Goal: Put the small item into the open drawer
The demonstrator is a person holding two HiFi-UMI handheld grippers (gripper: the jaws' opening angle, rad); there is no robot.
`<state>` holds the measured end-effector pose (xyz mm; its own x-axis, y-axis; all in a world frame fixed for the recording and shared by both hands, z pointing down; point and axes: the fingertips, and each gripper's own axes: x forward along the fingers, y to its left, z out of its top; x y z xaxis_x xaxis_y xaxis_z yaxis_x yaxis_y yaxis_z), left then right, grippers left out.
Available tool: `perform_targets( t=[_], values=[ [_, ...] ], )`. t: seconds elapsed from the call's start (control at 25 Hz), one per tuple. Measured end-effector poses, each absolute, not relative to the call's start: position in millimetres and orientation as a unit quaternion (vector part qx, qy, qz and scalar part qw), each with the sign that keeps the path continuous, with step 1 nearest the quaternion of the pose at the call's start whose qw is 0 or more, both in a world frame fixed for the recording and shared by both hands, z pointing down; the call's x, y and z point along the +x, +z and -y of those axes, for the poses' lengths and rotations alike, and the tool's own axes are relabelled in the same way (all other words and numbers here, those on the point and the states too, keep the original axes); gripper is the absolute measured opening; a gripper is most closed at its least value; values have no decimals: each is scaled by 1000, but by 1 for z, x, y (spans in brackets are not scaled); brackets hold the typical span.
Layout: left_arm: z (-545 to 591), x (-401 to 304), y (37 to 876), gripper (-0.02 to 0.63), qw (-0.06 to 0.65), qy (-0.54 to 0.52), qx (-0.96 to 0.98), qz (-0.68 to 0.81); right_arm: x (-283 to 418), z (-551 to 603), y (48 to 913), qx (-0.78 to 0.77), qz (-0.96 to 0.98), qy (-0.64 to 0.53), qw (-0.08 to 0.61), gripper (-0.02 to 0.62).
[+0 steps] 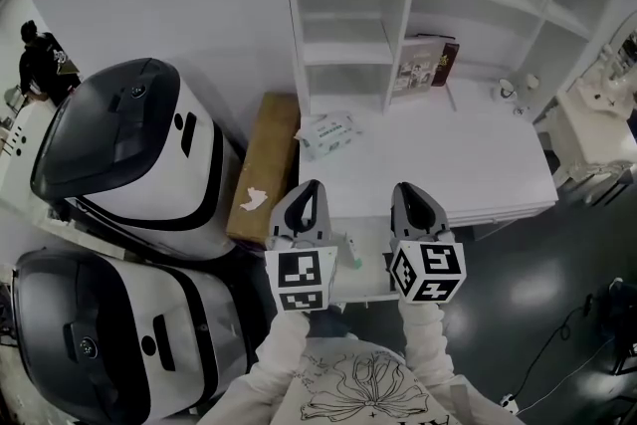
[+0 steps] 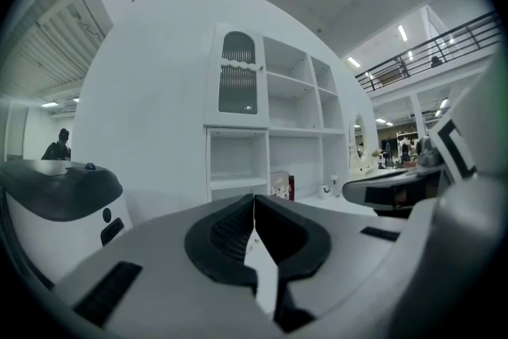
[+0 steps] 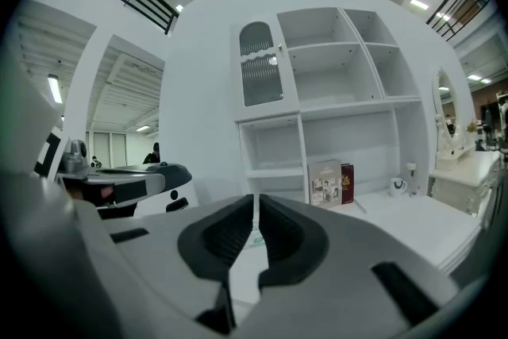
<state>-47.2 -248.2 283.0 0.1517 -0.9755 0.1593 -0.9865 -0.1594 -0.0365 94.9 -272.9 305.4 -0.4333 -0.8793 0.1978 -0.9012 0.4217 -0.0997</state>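
Head view, edges and room: the white surface (image 1: 448,154) is backed by a shelf unit (image 1: 348,45). A brown cardboard box (image 1: 267,154) stands against its left edge, and dark floor lies past its right edge. Most of its front and right part is bare. One open drawer (image 1: 370,279) juts from the front edge.

- Left hand-held gripper (image 1: 310,186) (image 2: 254,201): one, jaws closed, holding nothing.
- Right hand-held gripper (image 1: 407,188) (image 3: 255,201): one, jaws closed, holding nothing. It is level with the left one, and both are over the drawer.
- Small item (image 1: 350,250): one, slim, lying in the drawer between the two.
- Tissue pack (image 1: 326,134): one, near the left edge.
- Books (image 1: 425,65): two, upright, at the back.
- Cup (image 1: 506,90): one, at the back right.
- White-and-black machines (image 1: 129,149): two, on the left.
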Motion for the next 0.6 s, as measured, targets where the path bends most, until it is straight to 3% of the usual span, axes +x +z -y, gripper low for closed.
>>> perform_targets(
  t=[0.6],
  values=[
    [241,-54,277,8,34,64,757,650,93,269,299,532,840,94,45,20]
  ],
)
